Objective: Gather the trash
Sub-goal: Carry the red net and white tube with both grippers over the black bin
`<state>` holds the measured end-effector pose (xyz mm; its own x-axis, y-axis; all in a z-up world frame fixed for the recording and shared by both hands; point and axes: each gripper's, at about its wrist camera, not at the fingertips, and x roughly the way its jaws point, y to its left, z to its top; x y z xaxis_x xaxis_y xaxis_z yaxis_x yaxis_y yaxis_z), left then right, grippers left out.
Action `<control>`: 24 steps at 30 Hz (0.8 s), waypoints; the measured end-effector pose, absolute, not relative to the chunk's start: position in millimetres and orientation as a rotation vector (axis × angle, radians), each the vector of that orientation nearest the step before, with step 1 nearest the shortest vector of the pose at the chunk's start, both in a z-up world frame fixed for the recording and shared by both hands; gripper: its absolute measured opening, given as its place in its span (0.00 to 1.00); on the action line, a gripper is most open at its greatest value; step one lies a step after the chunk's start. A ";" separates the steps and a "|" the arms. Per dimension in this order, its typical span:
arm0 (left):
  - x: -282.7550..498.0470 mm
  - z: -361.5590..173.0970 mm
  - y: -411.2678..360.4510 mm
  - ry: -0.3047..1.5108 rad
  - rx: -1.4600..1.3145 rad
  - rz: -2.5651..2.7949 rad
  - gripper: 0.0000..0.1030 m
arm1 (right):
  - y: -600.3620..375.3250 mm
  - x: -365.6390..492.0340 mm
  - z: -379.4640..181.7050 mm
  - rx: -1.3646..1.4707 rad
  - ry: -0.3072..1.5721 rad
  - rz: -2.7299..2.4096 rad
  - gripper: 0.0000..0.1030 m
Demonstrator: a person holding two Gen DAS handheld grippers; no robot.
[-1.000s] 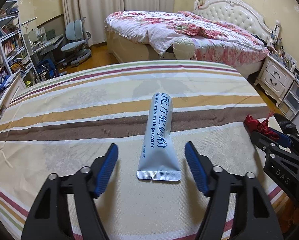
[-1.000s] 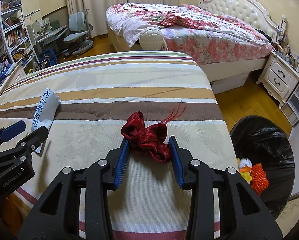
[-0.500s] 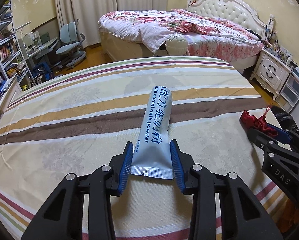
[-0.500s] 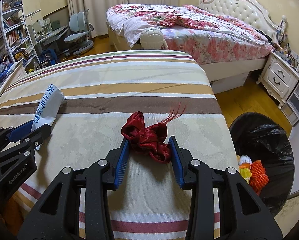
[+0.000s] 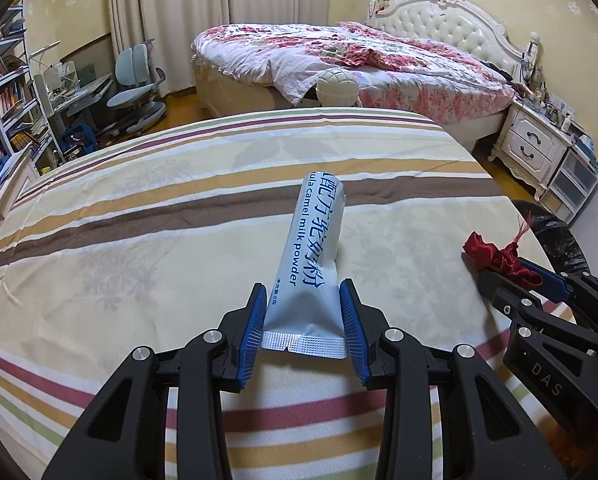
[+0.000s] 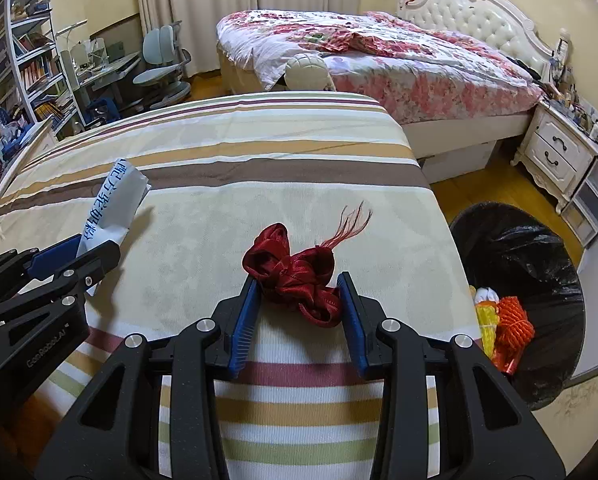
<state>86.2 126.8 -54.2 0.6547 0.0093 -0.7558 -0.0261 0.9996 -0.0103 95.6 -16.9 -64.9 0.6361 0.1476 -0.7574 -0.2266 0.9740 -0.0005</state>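
With both pieces of trash seemingly lifted just above the striped table [image 6: 299, 184], the milk powder sachet [image 5: 307, 280] is clamped in the left gripper [image 5: 304, 320] and the red ribbon [image 6: 295, 276] in the right gripper [image 6: 299, 304], so a carry to the black-lined bin [image 6: 539, 248] beside the table is judged to be needed next.

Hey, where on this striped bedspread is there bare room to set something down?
The far half of the striped bedspread beyond the camel milk powder sachet is bare, and so is its left side. Crowded: the near right, around the red ribbon bow and both grippers.
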 end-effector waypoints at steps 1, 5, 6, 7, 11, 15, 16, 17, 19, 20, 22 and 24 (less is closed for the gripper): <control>84.5 -53.8 125.9 0.856 -0.022 0.019 0.37 | -18.2 92.6 -64.9 -0.096 0.855 0.214 0.37; 78.4 -51.7 121.6 0.850 -0.023 0.011 0.37 | -22.3 80.6 -64.3 -0.088 0.852 0.214 0.37; 76.1 -51.6 120.4 0.849 -0.022 0.010 0.37 | -23.2 77.1 -64.1 -0.088 0.851 0.214 0.37; 74.6 -51.5 118.4 0.847 -0.021 0.009 0.37 | -24.1 74.8 -63.8 -0.087 0.849 0.214 0.37; 68.2 -51.6 111.1 0.844 -0.017 0.004 0.37 | -29.7 63.9 -61.9 -0.081 0.842 0.211 0.37; 60.4 -52.0 103.6 0.836 -0.014 -0.004 0.37 | -36.1 53.7 -59.4 -0.074 0.833 0.205 0.37; 58.3 -51.7 101.7 0.834 -0.013 -0.006 0.37 | -38.2 50.0 -58.5 -0.071 0.830 0.202 0.37; 56.3 -51.3 99.0 0.831 -0.011 -0.010 0.37 | -39.9 47.6 -58.2 -0.069 0.828 0.200 0.37; 53.2 -50.2 94.7 0.825 -0.010 -0.014 0.37 | -43.6 42.6 -56.8 -0.065 0.822 0.195 0.37; 51.6 -49.8 92.5 0.822 -0.010 -0.016 0.37 | -46.2 39.8 -55.9 -0.062 0.819 0.191 0.37; 48.1 -48.8 88.6 0.815 -0.010 -0.020 0.37 | -51.9 35.3 -54.2 -0.056 0.813 0.183 0.37; 44.2 -47.5 84.1 0.805 -0.008 -0.025 0.37 | -58.5 32.2 -53.0 -0.049 0.808 0.174 0.37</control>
<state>44.2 84.1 -47.5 0.6931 -0.0259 -0.7204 0.0196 0.9997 -0.0170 32.2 -58.5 -53.0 0.6773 0.1360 -0.7230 -0.1737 0.9845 0.0225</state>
